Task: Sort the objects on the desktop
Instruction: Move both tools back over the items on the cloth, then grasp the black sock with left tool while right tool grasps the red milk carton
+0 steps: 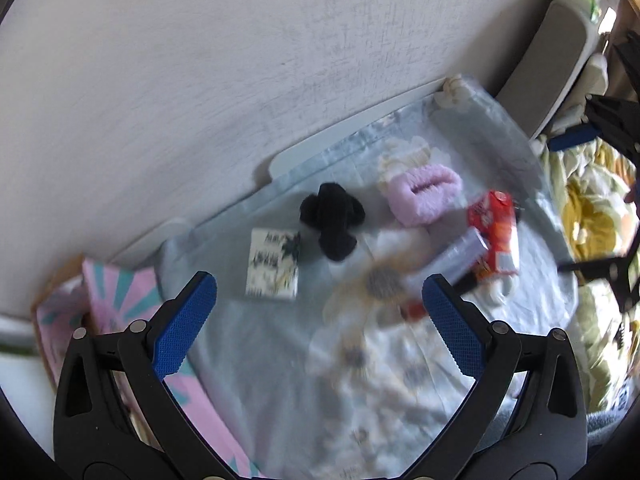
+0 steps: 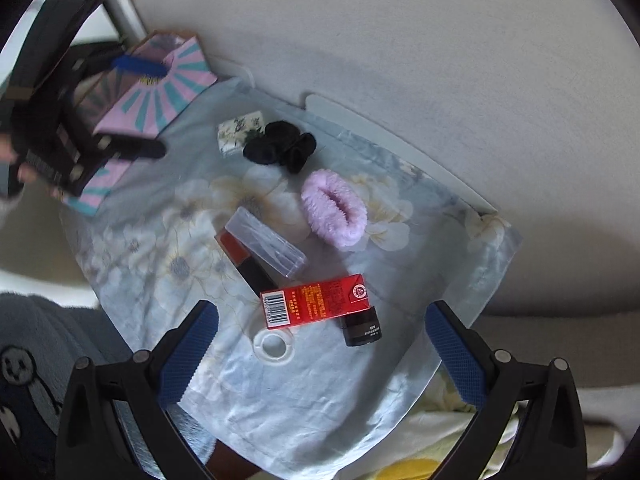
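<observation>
On a pale floral cloth (image 2: 320, 392) lie a black scrunchie (image 2: 280, 146), a fluffy pink scrunchie (image 2: 334, 210), a small floral card box (image 2: 238, 132), a clear plastic case (image 2: 266, 242), a red-and-black stick (image 2: 246, 260), a red carton (image 2: 316, 300), a small dark jar (image 2: 362, 328) and a white ring (image 2: 274, 345). My right gripper (image 2: 320, 322) is open above the carton and ring. My left gripper (image 1: 318, 294) is open over the cloth, near the card box (image 1: 274, 264), black scrunchie (image 1: 332, 216) and pink scrunchie (image 1: 424, 194). Its view is blurred.
A pink box with teal rays (image 2: 160, 92) stands at the cloth's left edge, under the left gripper's body (image 2: 60, 128). A white wall (image 2: 400, 40) backs the table. A yellow-green bedcover (image 1: 592, 208) lies to the right, and a grey sleeve (image 2: 28, 344) shows lower left.
</observation>
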The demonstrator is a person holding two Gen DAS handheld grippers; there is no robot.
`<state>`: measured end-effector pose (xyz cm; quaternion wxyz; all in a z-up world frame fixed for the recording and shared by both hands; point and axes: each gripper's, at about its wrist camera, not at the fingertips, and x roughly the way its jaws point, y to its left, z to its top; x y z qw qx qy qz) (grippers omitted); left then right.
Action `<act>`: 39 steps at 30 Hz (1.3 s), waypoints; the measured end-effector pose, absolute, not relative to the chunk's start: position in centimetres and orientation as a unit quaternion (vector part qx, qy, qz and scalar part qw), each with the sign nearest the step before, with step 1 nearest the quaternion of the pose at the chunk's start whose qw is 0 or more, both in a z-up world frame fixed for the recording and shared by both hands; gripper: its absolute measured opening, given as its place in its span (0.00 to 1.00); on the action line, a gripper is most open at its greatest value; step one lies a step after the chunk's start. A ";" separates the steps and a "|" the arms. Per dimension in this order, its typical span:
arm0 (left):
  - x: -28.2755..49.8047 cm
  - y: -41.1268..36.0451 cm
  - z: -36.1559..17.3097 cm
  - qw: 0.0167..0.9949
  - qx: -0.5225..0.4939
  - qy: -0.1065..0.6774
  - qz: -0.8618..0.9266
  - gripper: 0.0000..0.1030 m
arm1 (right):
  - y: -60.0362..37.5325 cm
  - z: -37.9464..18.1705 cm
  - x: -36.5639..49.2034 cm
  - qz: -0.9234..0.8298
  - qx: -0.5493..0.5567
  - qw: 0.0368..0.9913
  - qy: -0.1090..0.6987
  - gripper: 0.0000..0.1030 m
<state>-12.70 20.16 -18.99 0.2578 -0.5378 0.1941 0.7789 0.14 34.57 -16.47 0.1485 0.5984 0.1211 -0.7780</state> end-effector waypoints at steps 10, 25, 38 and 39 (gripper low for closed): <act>-16.0 23.7 -25.4 0.255 -0.552 0.237 0.758 0.99 | 34.0 -23.0 -1.1 -0.743 0.621 0.185 0.170 1.00; -16.7 23.8 -27.7 0.262 -0.571 0.229 0.744 0.18 | 33.4 -25.5 -1.3 -0.732 0.618 0.217 0.188 0.83; -14.8 22.7 -22.0 0.274 -0.545 0.215 0.762 0.13 | 34.3 -21.8 -1.2 -0.746 0.625 0.178 0.145 0.83; -14.5 22.7 -21.6 0.271 -0.545 0.217 0.763 0.13 | 34.3 -21.3 -1.2 -0.749 0.625 0.174 0.138 0.83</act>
